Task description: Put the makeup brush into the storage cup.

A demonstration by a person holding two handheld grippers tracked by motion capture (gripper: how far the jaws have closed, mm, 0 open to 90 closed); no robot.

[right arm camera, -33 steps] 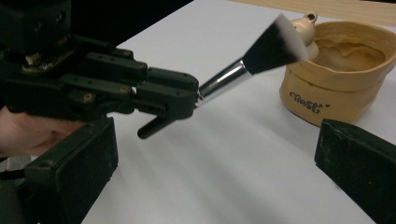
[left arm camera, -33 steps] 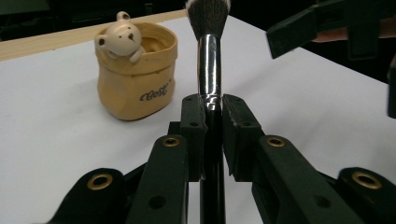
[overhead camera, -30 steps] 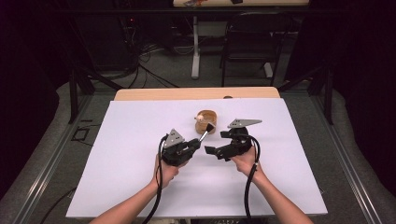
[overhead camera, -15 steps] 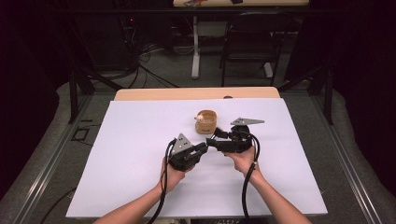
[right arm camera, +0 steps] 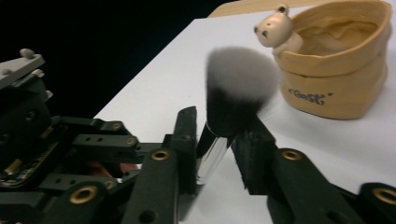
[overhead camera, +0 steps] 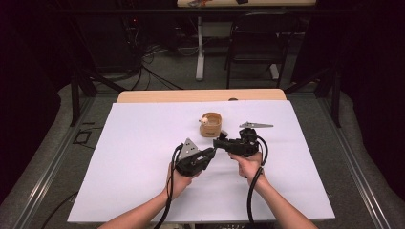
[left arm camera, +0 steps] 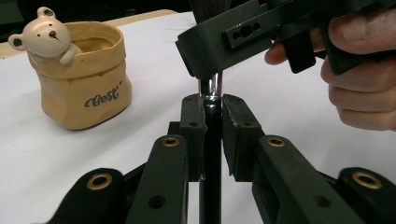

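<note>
Change: a second ago our left gripper [overhead camera: 210, 153] was up by the bear pot [overhead camera: 210, 124]. Now we have pulled it back toward us, brush and all. It looks like a hand-over, so the brush can go in the pot.
Left gripper: our jaws squeeze tight on the black handle of the makeup brush [left arm camera: 211, 119].
Right gripper: our right gripper [right arm camera: 219, 140] has its jaws open a bit, one on each side of the shiny neck. We can't tell if they touch it yet.
Brush: up in the air, between our two grippers, fluffy end up.
Bear pot: on the white table [overhead camera: 143, 138], just past the grippers, nothing inside.
</note>
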